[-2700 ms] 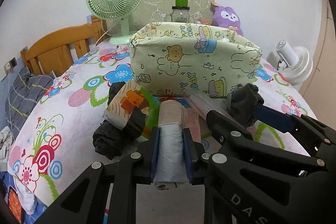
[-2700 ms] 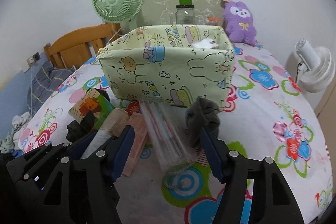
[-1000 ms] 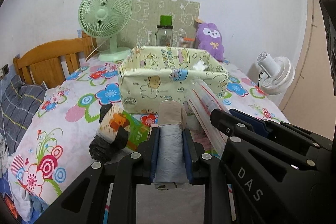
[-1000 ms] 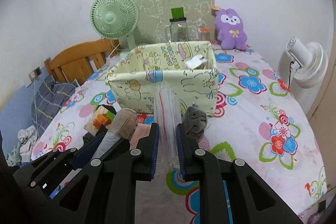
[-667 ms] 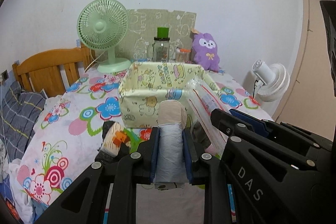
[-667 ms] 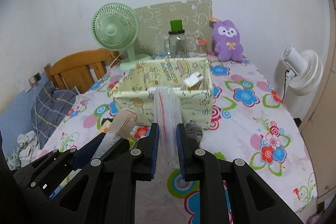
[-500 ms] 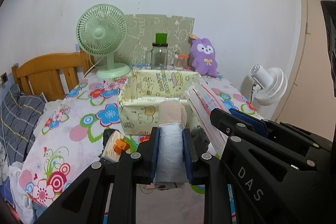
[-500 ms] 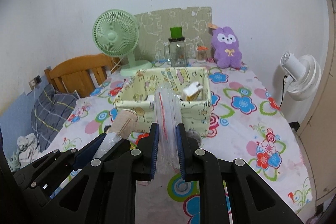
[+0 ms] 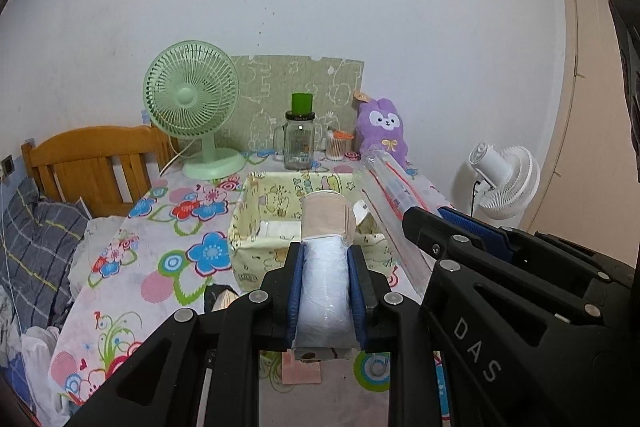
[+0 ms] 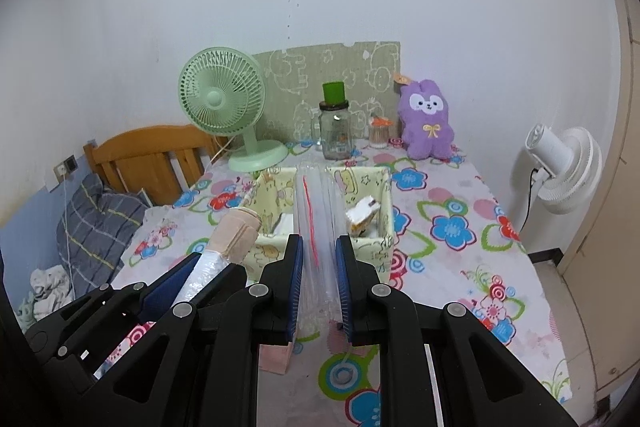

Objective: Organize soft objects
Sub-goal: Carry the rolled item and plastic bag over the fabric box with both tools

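Blue-padded left claw [image 9: 325, 287] clamps wrapped roll [image 9: 324, 259].

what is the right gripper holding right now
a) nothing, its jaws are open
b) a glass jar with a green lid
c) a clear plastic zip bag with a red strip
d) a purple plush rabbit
c: in the right wrist view the right gripper is shut on the clear zip bag, whose red strip runs up between the blue pads, raised in front of the yellow fabric box.
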Demonstrator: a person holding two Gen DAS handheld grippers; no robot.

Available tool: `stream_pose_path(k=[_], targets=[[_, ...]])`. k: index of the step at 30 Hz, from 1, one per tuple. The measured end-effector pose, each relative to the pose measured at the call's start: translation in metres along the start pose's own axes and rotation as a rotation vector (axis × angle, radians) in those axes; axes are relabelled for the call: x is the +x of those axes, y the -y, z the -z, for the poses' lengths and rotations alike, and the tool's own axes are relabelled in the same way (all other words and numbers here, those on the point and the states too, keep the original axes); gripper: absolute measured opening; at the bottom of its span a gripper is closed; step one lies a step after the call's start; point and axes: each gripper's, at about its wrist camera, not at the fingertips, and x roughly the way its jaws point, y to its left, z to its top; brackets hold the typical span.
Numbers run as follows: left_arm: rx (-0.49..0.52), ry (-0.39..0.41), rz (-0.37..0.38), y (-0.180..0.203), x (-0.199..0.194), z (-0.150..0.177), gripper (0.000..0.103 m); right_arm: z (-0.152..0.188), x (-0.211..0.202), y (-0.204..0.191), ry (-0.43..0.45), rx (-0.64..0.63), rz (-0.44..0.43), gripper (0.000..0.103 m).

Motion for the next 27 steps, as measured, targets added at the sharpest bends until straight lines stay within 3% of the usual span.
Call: stream_pose_path(k=[10,27], targets=[[-0.002,0.012,0.009,-0.006,0.007,-0.015,0.021,-0.017,0.005,-0.004,0.022,-0.022,0.007,0.02],[0.009,-0.004,-0.015,-0.016,0.046,-0.044,0.021,-0.046,0.05,0.0,0.012,-0.008,-0.017,0.02]])
